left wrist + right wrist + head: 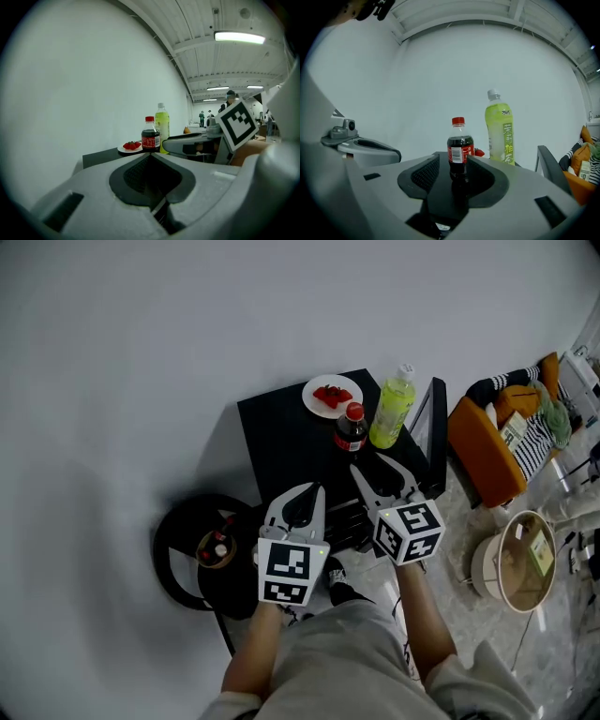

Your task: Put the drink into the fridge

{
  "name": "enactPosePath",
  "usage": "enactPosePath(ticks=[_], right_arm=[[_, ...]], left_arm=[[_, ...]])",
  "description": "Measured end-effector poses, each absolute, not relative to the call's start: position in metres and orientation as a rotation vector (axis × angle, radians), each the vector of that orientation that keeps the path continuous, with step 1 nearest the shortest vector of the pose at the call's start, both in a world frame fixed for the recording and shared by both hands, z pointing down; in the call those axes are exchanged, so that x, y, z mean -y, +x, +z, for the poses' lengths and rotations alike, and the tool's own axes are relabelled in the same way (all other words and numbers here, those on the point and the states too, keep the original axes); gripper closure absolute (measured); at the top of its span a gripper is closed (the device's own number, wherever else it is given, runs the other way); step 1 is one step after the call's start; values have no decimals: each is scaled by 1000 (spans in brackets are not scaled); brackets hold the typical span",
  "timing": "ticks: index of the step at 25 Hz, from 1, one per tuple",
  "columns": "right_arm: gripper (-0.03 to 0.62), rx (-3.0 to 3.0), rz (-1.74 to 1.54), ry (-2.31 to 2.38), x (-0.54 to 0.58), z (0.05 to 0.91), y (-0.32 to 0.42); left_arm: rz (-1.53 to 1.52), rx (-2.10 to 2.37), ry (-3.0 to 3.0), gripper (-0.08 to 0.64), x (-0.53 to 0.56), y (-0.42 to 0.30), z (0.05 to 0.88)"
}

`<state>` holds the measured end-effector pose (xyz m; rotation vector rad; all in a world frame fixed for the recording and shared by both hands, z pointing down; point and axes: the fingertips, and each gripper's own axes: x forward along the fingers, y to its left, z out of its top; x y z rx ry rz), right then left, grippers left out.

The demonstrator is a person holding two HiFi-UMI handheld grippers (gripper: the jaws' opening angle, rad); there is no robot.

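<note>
Head view, with both gripper views. A black table stands with its far edge against a plain pale wall. The near half of its top is bare, which leaves free room in front of the things. A round black object lies on the floor to the table's left. To its right are a black frame and an orange seat piled with cloth.

On the table stand two bottles and one plate. The dark cola bottle has a red cap. The taller green bottle stands just beside it, at the right edge. The white plate of strawberries lies behind them, near the wall.

There are two tools. The right tool has its jaws apart. In the right gripper view the cola bottle shows in the gap, ahead of the tips and not touched. The left tool has its jaws closed together on nothing and hangs over the table's near edge, well short of both bottles.
</note>
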<state>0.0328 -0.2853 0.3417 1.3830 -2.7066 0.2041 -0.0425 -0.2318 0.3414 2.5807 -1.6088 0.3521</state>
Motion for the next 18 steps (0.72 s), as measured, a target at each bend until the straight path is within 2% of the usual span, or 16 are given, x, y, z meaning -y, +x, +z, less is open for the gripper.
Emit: enactPosePath(ticks=[2,5,18], right_arm=[[396,2690,212,1359,299,342,30],[332,2653,233,1313,321,346,23],[314,2614,221,1144,362,358,-6]], left_arm=[[353,1610,2580,551,245,-44,335],[356,1620,2588,551,264,-45,327],[318,1662,2557,551,302,-58,312]])
